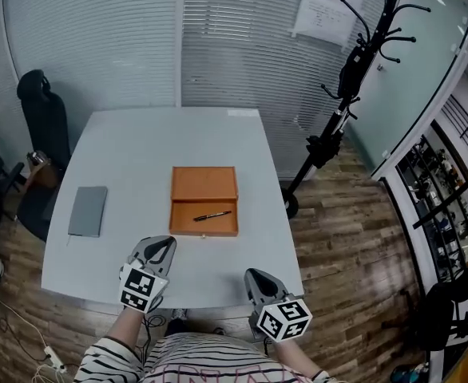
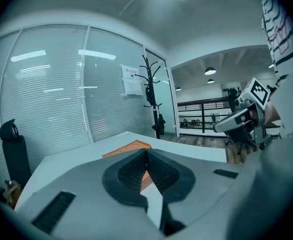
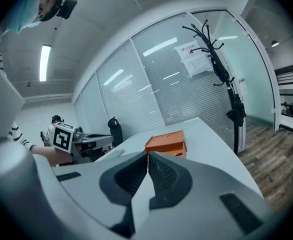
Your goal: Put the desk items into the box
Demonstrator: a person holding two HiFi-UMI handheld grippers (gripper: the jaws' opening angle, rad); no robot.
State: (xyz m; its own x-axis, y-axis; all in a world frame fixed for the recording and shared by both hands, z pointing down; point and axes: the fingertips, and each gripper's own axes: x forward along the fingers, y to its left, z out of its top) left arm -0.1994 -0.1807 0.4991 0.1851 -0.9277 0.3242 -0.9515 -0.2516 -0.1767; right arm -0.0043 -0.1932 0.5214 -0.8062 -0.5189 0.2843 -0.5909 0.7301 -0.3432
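Holding both claws low at the bottom of the head view, I have my left claw (image 1: 160, 246) pressed together with nothing between its jaws. My right claw (image 1: 255, 275) is pressed together and empty too.

The orange box (image 1: 186, 220) lies open mid-frame on the bench (image 1: 138, 150), with a black pen (image 1: 212, 215) already lying in its near half. That leaves the grey notebook (image 1: 88, 211), flat on the bench at the left of the frame and well apart from the box.

I judge the notebook to be my next job, and the left claw is the closer one.

- **Approach:** I should spread the jaws before I get there.
- **Grip:** The notebook is thin and flat, so a pinch from above may find no grip. I would come at its near edge low, or nudge it toward the bench edge to get one jaw beneath.
- **Placing:** I should carry it level and lay it in without knocking the pen. I cannot tell from here whether it fits the tray.
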